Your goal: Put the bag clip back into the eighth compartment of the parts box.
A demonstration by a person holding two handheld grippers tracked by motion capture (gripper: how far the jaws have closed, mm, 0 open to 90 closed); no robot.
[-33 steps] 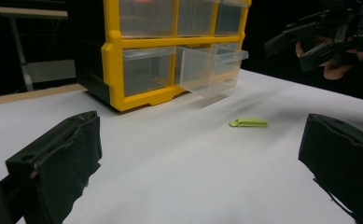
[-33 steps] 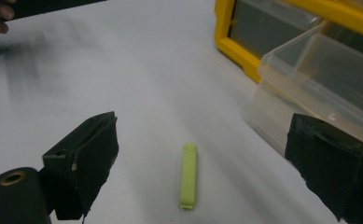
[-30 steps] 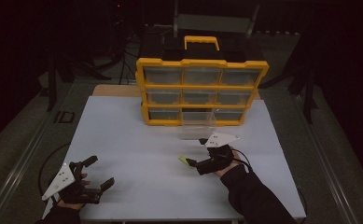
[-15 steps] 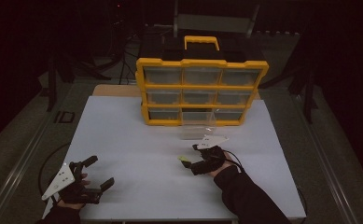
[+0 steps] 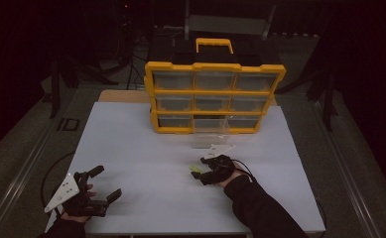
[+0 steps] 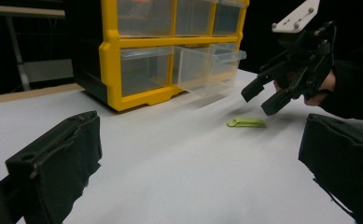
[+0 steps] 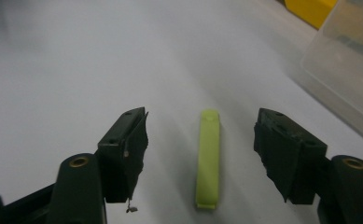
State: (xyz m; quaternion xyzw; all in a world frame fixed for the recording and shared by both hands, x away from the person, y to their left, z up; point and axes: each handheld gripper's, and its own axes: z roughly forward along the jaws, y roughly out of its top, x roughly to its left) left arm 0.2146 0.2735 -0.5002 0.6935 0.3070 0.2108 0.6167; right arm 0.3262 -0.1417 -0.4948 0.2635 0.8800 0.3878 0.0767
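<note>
A small lime-green flat piece lies on the white table. In the right gripper view the green piece lies lengthwise in the gap of my right gripper, clear of both pads. Those jaws have just been closing and stand open on either side of it. In the left gripper view my right gripper hangs just above the green piece. My left gripper rests open at the table's front left, with nothing between its jaws.
A yellow drawer cabinet with clear drawers stands at the back of the table. Its bottom middle drawer is pulled out toward my right gripper. Bare white tabletop lies between the two hands.
My right gripper has sunk toward the table and shifted left over the green piece, and its jaws have narrowed. The green piece and my left gripper have stayed put.
</note>
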